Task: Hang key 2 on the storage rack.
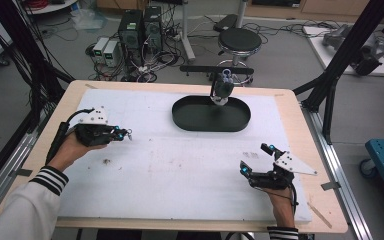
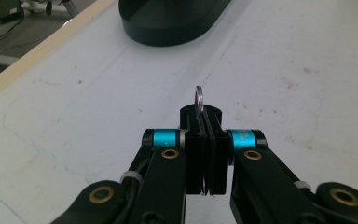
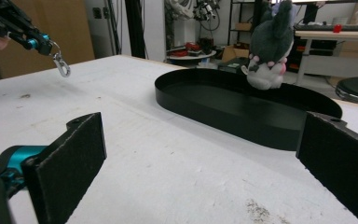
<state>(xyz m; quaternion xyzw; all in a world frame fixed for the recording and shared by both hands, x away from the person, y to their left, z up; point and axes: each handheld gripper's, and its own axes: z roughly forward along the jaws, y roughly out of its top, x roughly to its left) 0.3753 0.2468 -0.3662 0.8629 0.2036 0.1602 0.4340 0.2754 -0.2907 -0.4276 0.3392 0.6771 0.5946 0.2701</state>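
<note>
My left gripper (image 1: 126, 133) is over the left of the white mat, shut on a small metal key ring (image 2: 199, 98) that sticks up between its pads. In the right gripper view the left gripper (image 3: 39, 43) is at the top left, clear of the table, with a silver clasp (image 3: 62, 65) dangling from the ring. My right gripper (image 1: 255, 159) rests near the front right with its jaws wide open and nothing between its pads (image 3: 77, 154). A dark grey and white plush toy (image 1: 222, 89) hangs over the far edge of a black oval tray (image 1: 211, 125).
The toy (image 3: 270, 46) hangs from a black bar (image 1: 215, 69) behind the tray's rim (image 3: 242, 126). The white mat (image 1: 180, 170) covers most of the wooden table. Beyond the far edge are a stool (image 1: 239, 40), computers and cables on the floor.
</note>
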